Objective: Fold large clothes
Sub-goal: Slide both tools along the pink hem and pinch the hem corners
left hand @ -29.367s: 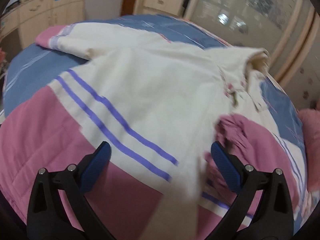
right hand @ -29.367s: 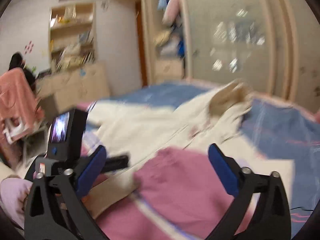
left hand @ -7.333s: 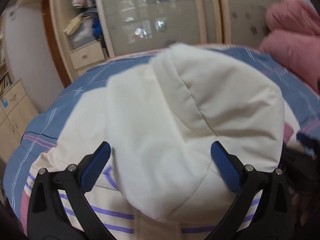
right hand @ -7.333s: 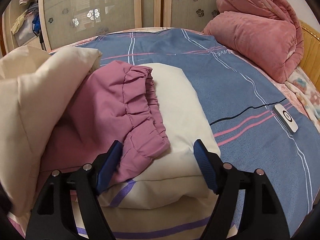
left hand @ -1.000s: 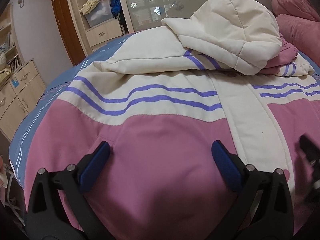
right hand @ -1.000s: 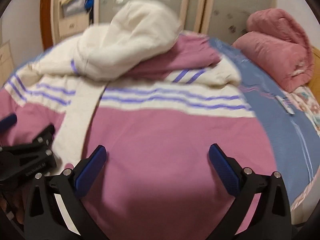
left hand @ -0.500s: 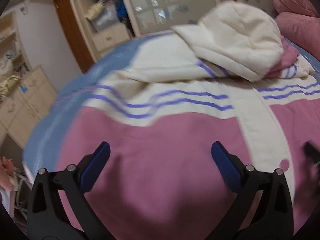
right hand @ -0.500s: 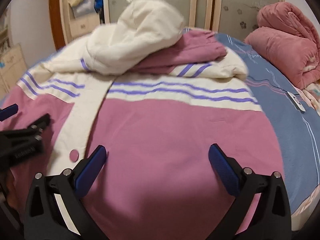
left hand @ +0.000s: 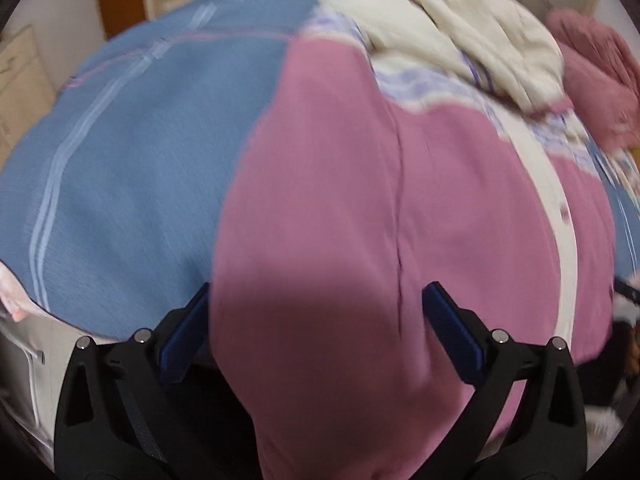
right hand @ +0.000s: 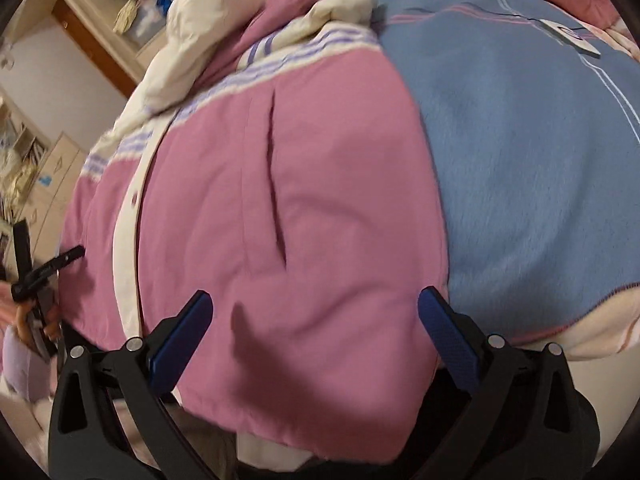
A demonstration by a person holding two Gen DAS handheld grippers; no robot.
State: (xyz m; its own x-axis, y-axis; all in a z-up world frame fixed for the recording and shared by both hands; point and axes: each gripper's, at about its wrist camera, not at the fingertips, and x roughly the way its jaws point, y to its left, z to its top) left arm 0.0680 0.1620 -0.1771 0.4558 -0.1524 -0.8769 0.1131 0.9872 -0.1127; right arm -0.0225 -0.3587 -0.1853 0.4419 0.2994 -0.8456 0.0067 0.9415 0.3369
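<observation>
A bed (left hand: 120,152) with a blue striped blanket (right hand: 520,152) fills both views. Beyond it, at 11 o'clock in the right wrist view, stand pale wooden drawers (right hand: 44,184) and a wardrobe (right hand: 132,12) stuffed with clothes. A rolled pink quilt (left hand: 600,80) lies at 2 o'clock in the left wrist view, and a small flat device (right hand: 572,36) rests on the blanket at 1 o'clock in the right one.

The jacket (left hand: 360,220) lies spread on the bed, its hem hanging over the near edge. It is pink below, with purple stripes on cream above, a cream placket (right hand: 128,216) with snaps, and a cream hood (left hand: 500,52) folded onto the chest.

The left hand-held gripper (left hand: 316,334) and the right hand-held gripper (right hand: 316,336) both gape wide, holding nothing, with the pink hem between their blue pads.
</observation>
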